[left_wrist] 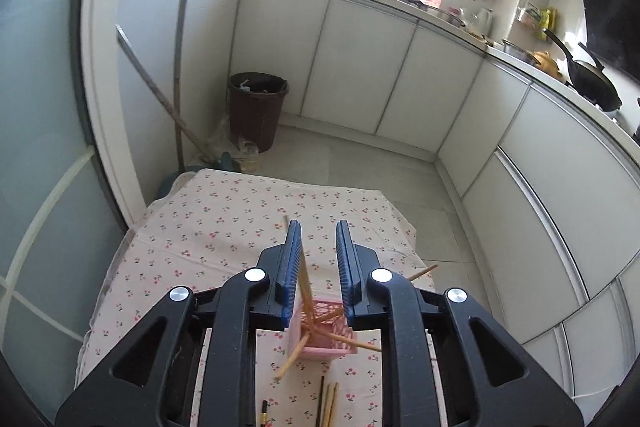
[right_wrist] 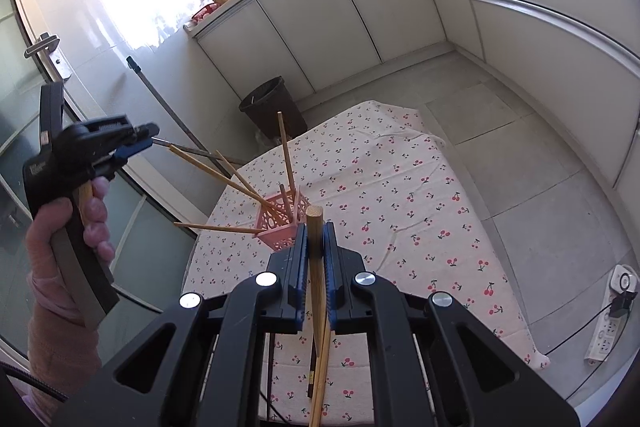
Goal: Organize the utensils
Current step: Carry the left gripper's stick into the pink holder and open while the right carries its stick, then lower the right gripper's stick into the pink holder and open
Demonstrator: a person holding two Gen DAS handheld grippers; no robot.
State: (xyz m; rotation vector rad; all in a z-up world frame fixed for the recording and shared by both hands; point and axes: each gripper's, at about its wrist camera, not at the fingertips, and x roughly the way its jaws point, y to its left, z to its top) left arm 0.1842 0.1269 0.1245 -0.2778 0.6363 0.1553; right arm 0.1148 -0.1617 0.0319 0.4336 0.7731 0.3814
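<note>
Gripping one wooden chopstick upright, the right gripper had its jaws closed on it just beside the pink basket. Left gripper hung over the basket with jaws parted, holding nothing. Basket stood on the cherry-print cloth with several chopsticks splayed out of it. More chopsticks lay flat on the cloth.

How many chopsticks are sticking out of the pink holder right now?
5, counted in the right wrist view: one upright, three fanning up-left, one jutting out low left of the pink holder. Others may be hidden.
</note>
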